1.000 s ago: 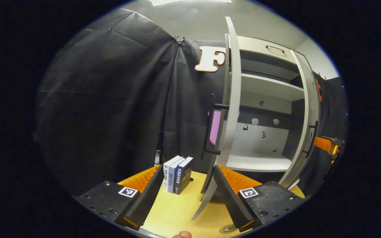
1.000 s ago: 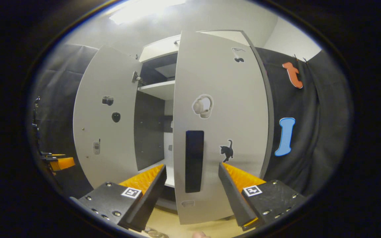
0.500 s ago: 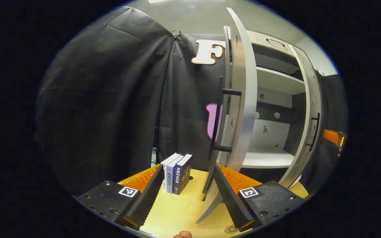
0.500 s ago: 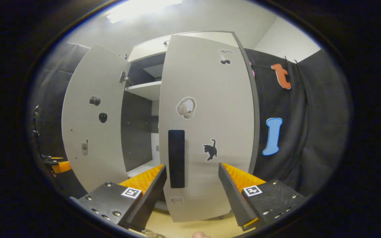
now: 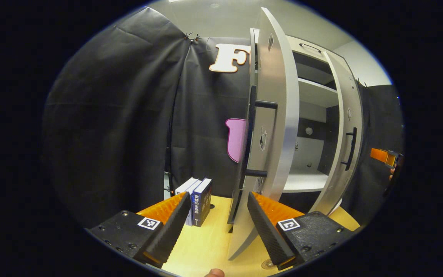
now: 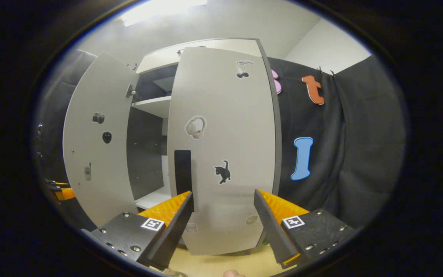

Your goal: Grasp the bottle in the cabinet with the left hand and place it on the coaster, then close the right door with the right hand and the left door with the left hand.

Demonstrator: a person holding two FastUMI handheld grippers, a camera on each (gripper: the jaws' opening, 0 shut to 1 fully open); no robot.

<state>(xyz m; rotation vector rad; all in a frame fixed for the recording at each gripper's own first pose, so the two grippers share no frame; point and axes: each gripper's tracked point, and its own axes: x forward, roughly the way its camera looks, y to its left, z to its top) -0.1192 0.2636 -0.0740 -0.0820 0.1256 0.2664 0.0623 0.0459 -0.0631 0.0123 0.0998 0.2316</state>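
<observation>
Both fingers of the right gripper (image 6: 223, 215) stand apart, empty, before the right door (image 6: 221, 154), nearly shut; it should press flat beside the handle (image 6: 183, 171). Left gripper (image 5: 217, 217) (also open) flanks the left door (image 5: 275, 127)'s edge. Bottle unseen; coaster (image 5: 269, 264) lies below.

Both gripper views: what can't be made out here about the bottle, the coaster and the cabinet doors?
- Bottle on coaster: left gripper view, a round rim at the bottom edge, cut off by a finger; unclear what it is.
- Contact with right door: right gripper view, open right gripper faces it; touch hidden.
- Cabinet's lower shelf: left gripper view, left door covers much of it.
- Left gripper: open, empty.
</observation>
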